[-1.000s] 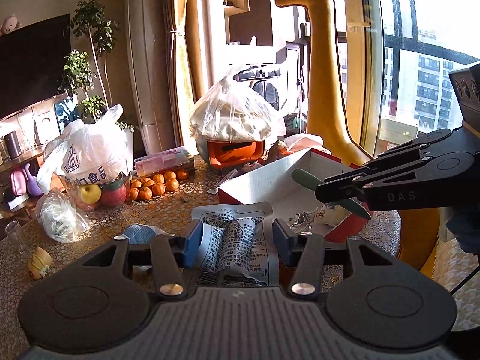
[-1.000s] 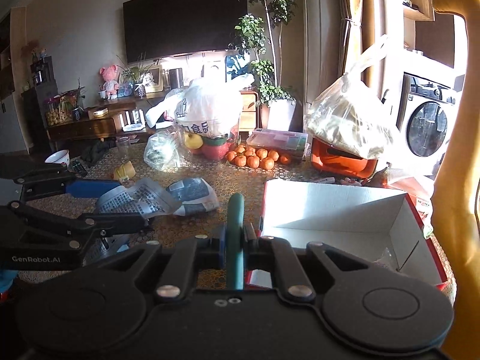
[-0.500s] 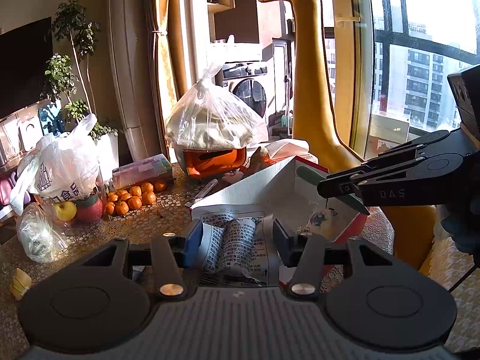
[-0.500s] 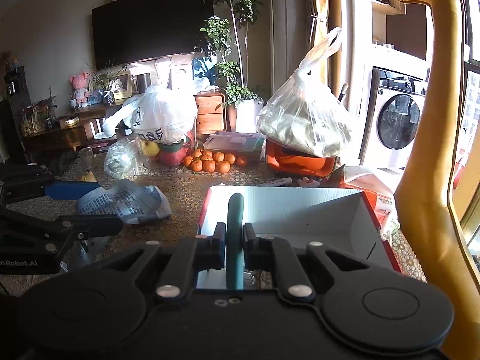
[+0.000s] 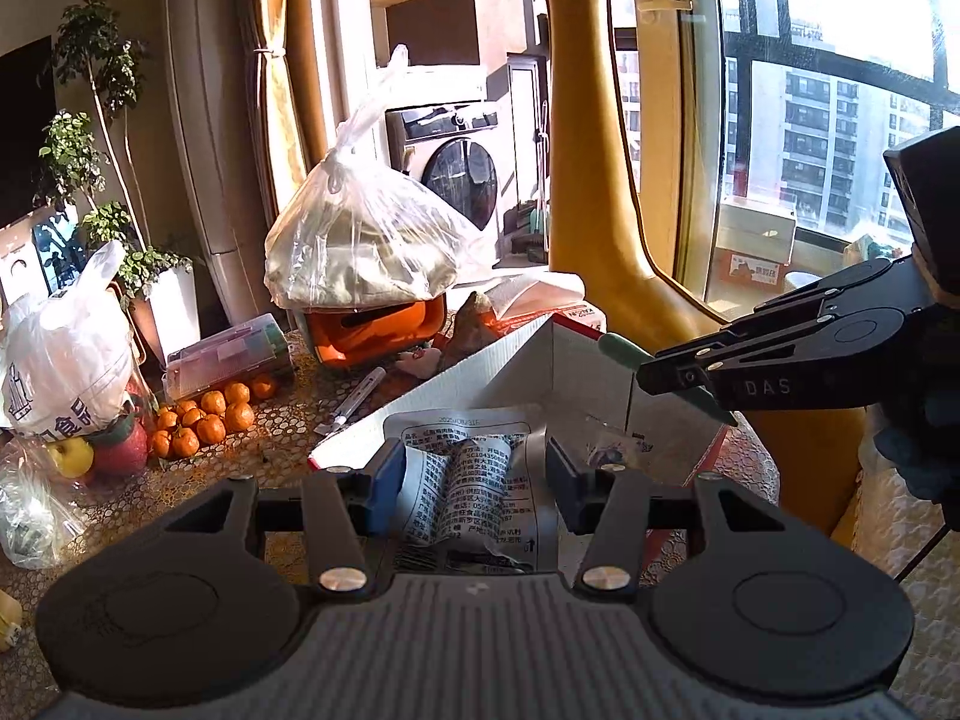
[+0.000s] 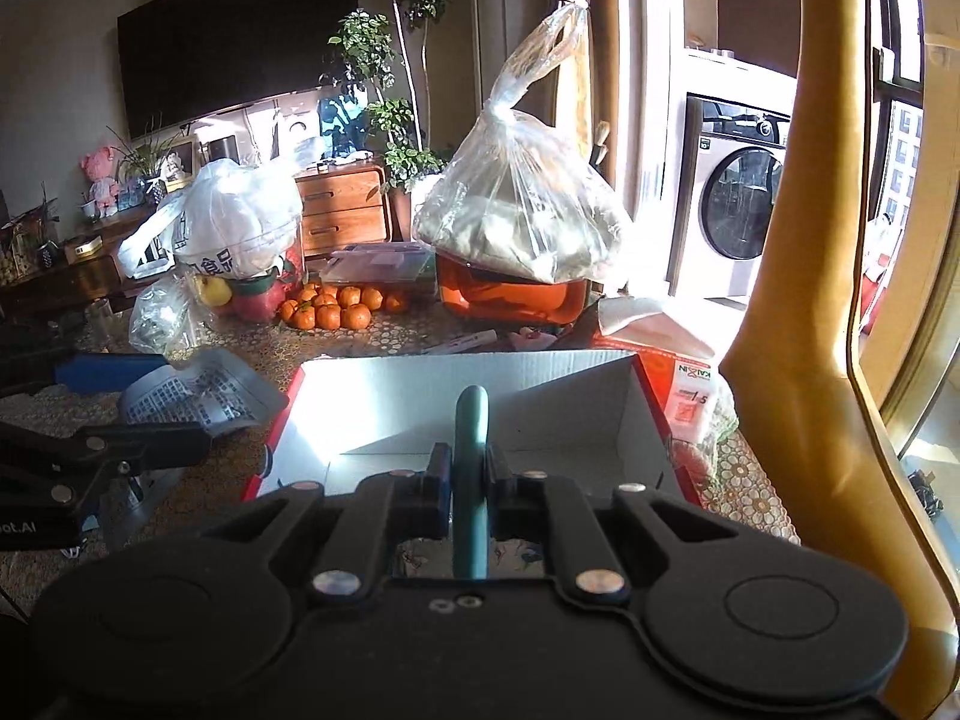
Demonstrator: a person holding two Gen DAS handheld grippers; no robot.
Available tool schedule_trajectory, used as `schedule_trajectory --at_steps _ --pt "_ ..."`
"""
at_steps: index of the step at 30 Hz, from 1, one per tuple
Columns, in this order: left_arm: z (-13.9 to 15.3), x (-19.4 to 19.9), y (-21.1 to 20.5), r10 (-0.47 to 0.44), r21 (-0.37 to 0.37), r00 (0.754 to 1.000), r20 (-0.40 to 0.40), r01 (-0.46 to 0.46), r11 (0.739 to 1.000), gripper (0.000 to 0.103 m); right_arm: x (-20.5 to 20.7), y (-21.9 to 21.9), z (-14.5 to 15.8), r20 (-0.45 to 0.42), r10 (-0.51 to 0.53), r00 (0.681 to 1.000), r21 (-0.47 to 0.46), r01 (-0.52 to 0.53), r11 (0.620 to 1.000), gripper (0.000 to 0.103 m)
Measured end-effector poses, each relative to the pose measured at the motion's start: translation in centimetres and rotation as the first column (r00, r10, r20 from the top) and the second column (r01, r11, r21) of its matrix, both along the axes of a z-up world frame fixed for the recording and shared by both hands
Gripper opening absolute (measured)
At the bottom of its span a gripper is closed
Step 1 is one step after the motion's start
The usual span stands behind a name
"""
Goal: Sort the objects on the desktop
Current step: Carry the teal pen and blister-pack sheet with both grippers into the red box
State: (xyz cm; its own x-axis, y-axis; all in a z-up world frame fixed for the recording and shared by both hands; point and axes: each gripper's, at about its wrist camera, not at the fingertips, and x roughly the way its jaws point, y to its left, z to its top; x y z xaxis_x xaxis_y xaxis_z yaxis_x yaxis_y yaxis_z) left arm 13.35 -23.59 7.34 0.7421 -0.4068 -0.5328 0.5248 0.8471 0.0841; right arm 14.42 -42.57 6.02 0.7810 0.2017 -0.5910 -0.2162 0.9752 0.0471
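Left wrist view: the left gripper [image 5: 474,483] pinches a crumpled printed foil packet [image 5: 462,480] between its blue pads, long axis running away toward 12 o'clock, and hangs at the near edge of the open cardboard box [image 5: 540,360]; the box's white interior lies directly ahead at 12 o'clock, with small items already on its floor. The right gripper [image 5: 654,373] enters from 3 o'clock, clamped on a slim green tool [image 5: 624,348] whose tip juts toward 10 o'clock above the box's right wall. Right wrist view: the right gripper [image 6: 471,474] is closed tight on the green tool [image 6: 471,420], which stands along the fingers toward 12 o'clock, directly over the box [image 6: 480,384]. The left gripper [image 6: 162,438] with its packet [image 6: 192,399] sits at 9 o'clock, just outside the box's left wall. The right hand appears nearer a drop; the left likely needs a short carry inward.
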Motion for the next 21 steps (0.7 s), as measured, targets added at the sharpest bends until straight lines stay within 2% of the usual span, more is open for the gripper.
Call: schedule_trajectory --at_steps 10,17,21 --pt "-1.1 3.4 -3.7 -0.044 0.033 0.998 -0.040 0.046 0.998 0.050 2.6 -3.0 -1.3 -0.044 -0.056 0.997 0.007 0.056 0.998 0.010" --pt "-2.7 6.0 -5.3 -0.047 0.094 0.996 -0.080 0.054 0.994 0.050 4.5 -2.6 -2.5 -0.079 -0.042 0.996 -0.011 0.042 0.999 0.010" --pt "-3.9 7.4 -5.8 -0.054 0.099 0.990 -0.132 0.067 0.993 0.050 5.6 -2.5 -3.6 -0.121 -0.029 0.992 -0.021 0.026 0.999 0.010"
